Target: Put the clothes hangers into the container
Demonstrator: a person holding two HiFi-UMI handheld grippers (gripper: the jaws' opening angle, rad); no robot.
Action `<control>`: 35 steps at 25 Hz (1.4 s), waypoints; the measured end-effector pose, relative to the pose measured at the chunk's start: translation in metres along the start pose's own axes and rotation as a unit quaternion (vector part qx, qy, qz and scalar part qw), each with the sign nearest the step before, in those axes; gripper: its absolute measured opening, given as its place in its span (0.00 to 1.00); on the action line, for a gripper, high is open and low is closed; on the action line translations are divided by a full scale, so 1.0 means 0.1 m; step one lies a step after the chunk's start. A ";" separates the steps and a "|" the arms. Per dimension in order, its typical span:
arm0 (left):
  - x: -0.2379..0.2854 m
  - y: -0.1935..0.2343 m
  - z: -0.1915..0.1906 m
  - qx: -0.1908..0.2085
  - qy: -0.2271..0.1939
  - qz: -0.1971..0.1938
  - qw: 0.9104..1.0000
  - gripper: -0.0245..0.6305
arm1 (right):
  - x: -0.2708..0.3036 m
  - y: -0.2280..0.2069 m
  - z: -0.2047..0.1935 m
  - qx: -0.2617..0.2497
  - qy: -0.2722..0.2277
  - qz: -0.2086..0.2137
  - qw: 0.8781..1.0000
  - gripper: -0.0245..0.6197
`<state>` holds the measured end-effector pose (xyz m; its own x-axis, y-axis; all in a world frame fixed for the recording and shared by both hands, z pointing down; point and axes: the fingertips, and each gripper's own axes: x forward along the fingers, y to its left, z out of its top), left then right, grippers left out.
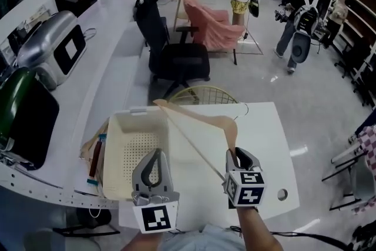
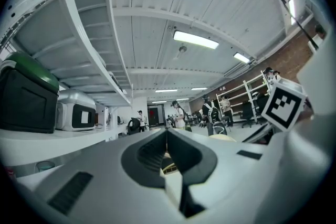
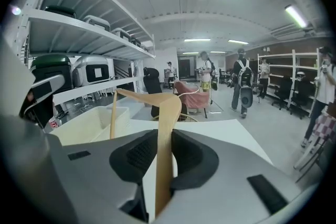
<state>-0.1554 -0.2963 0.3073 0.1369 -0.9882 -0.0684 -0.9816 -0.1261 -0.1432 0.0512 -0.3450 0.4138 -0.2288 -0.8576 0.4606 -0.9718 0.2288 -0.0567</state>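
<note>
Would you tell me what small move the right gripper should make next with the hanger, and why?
Probably carry the right gripper leftward, toward the basket. Its jaws clamp one arm of the wooden hanger, which sits mostly above the white table, only its far tip reaching the basket's corner. The left gripper, shut and empty, hovers above the basket and may be in the way.

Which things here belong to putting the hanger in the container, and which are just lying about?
Job: wooden hanger, gripped by the right gripper; cream container; left gripper, shut and empty.
Lying about: black office chair; pink-covered chair; silver case.
</note>
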 end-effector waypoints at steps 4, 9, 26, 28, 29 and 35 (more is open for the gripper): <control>-0.06 -0.04 0.02 0.005 0.000 0.006 1.000 0.06 | -0.02 0.00 -0.07 0.001 0.002 0.010 1.000 0.18; -0.23 -0.22 0.13 0.018 0.006 0.016 1.000 0.06 | -0.11 -0.07 -0.18 0.005 0.005 0.031 1.000 0.18; -0.54 0.01 0.10 0.038 0.026 0.051 0.998 0.06 | -0.02 0.30 -0.37 -0.019 0.026 0.075 0.997 0.18; -0.56 0.10 0.08 0.036 0.023 0.043 0.998 0.06 | -0.02 0.43 -0.36 -0.028 0.027 0.071 0.997 0.18; -0.57 0.16 0.08 0.034 0.021 0.039 0.998 0.06 | -0.03 0.49 -0.34 -0.031 0.027 0.067 0.997 0.18; -0.61 0.56 0.02 0.011 0.016 0.007 1.000 0.06 | -0.03 0.92 -0.34 -0.044 0.039 0.044 0.997 0.18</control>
<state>-0.2183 -0.2433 0.3012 0.1177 -0.9923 -0.0390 -0.9802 -0.1098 -0.1646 -0.0352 -0.3056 0.4371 -0.3049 -0.7941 0.5257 -0.9386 0.3440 -0.0247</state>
